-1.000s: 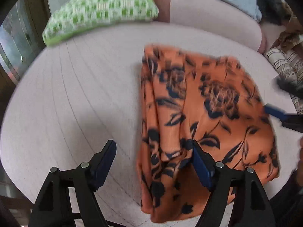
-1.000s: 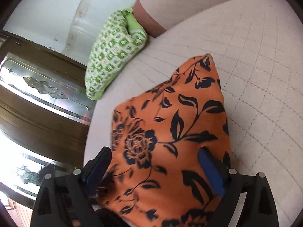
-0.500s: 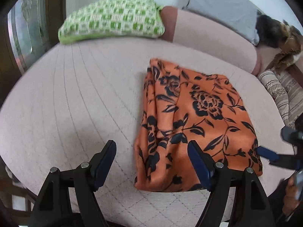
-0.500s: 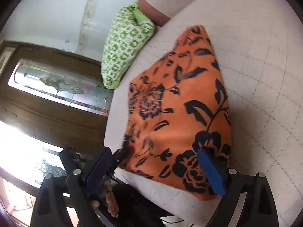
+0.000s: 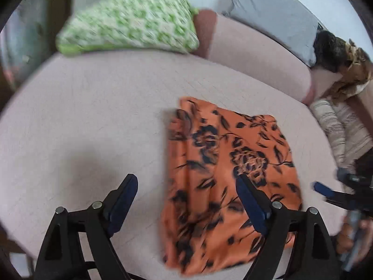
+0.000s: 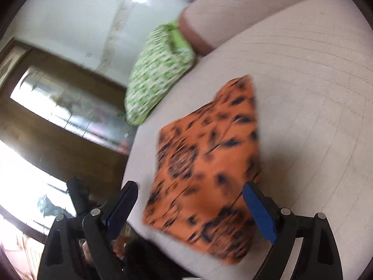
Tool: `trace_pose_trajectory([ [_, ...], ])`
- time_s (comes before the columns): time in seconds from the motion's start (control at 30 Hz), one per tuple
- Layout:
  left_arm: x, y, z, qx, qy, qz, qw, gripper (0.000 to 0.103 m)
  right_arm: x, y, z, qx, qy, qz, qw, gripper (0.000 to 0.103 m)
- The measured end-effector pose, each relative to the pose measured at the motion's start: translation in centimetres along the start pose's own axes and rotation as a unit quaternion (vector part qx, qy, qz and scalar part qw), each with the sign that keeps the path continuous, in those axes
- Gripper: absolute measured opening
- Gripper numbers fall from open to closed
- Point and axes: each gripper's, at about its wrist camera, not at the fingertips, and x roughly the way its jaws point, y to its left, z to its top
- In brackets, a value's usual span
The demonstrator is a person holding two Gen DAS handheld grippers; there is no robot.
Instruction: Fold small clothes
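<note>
both grippers, left gripper and right gripper, have backed away, jaws wide open and empty; folded orange floral-print cloth lies released on pale pink quilted cushion; fold looks done.

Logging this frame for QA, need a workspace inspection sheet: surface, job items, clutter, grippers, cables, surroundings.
Surface: pale pink quilted sofa seat, bare to the left of the garment.
Job's things: orange floral garment lying folded, roughly rectangular, near the seat's front edge; touched by neither gripper.
Clutter: green checked cushion at the back; grey pillow; striped cloth and a brown and dark pile at the right.
Grippers: left gripper open, empty; right gripper open, empty.
Cables: nothing seen.
Surroundings: wooden door with glass panes, white wall.
</note>
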Motion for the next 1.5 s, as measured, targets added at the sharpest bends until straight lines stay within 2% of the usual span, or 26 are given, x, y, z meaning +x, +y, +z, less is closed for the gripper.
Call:
trace_pose_trajectory([
  [0.07, 2.5, 1.2, 0.6, -0.009, 0.035, -0.019, 0.9992, 0.086, 1.3, -1.4, 1.2, 0.016, 0.011, -0.008, 1.000, 0.093],
  [0.17, 5.3, 2.4, 0.4, -0.036, 0.070, -0.057, 0.9953, 0.086, 4.3, -3.0, 2.6, 0.037, 0.042, 0.016, 0.998, 0.093],
  [0.23, 6.4, 3.1, 0.0, -0.051, 0.091, -0.066, 0.9924, 0.086, 6.2, -4.0, 3.0, 0.050, 0.054, 0.000, 0.997, 0.093],
  [0.3, 5.8, 3.0, -0.6, -0.044, 0.076, -0.072, 0.9935, 0.086, 7.5, -4.7, 2.6, 0.065, 0.066, -0.004, 0.996, 0.093],
  [0.4, 4.8, 3.5, -0.8, -0.051, 0.080, -0.086, 0.9918, 0.086, 8.0, -3.6, 2.4, 0.040, 0.070, 0.000, 0.997, 0.092],
  [0.5, 2.7, 4.7, -1.2, -0.056, 0.064, -0.107, 0.9906, 0.086, 8.0, -3.0, 2.5, 0.024, 0.066, -0.012, 0.997, 0.092],
  [0.57, 3.2, 5.2, -1.5, -0.052, 0.081, -0.091, 0.9912, 0.085, 8.4, -3.5, 2.6, 0.034, 0.066, -0.010, 0.997, 0.091],
  [0.6, 3.1, 5.3, -1.6, -0.043, 0.074, -0.089, 0.9923, 0.084, 8.9, -3.8, 2.5, 0.036, 0.071, -0.017, 0.997, 0.088],
  [0.63, 2.9, 5.2, -1.3, -0.039, 0.069, -0.086, 0.9931, 0.080, 9.2, -3.8, 2.4, 0.033, 0.072, -0.022, 0.997, 0.083],
  [0.67, 2.8, 5.1, -1.3, -0.033, 0.073, -0.087, 0.9930, 0.059, 9.4, -3.6, 2.5, 0.028, 0.072, -0.025, 0.997, 0.076],
  [0.7, 2.8, 5.0, -1.2, -0.030, 0.085, -0.104, 0.9905, 0.048, 9.7, -3.1, 2.4, 0.021, 0.082, -0.027, 0.996, 0.058],
  [0.73, 2.9, 4.9, -1.1, -0.031, 0.087, -0.106, 0.9901, 0.046, 10.2, -2.9, 2.4, 0.016, 0.091, -0.040, 0.995, 0.046],
  [0.83, 2.1, 4.8, -1.2, -0.019, 0.087, -0.105, 0.9904, 0.037, 10.4, -1.8, 2.4, -0.014, 0.099, -0.063, 0.993, 0.040],
  [0.93, 0.5, 4.2, -0.9, -0.010, 0.074, -0.100, 0.9922, 0.034, 9.5, -0.3, 2.6, -0.042, 0.096, -0.066, 0.992, 0.037],
  [1.07, -2.7, 2.1, -0.5, 0.012, 0.041, -0.116, 0.9923, 0.034, 7.3, 1.8, 3.6, -0.075, 0.078, -0.067, 0.992, 0.037],
  [1.23, -5.9, -1.9, 1.3, 0.035, -0.002, -0.144, 0.9889, 0.034, 1.9, 2.6, 5.9, -0.099, 0.044, -0.067, 0.992, 0.037],
  [1.33, -6.2, -4.4, 2.5, 0.047, -0.010, -0.152, 0.9872, 0.034, -1.6, 2.5, 7.6, -0.104, 0.024, -0.069, 0.992, 0.037],
  [1.5, -3.8, -8.5, 3.0, 0.062, -0.013, -0.153, 0.9861, 0.034, -6.1, 0.3, 9.3, -0.105, 0.007, -0.081, 0.991, 0.037],
])
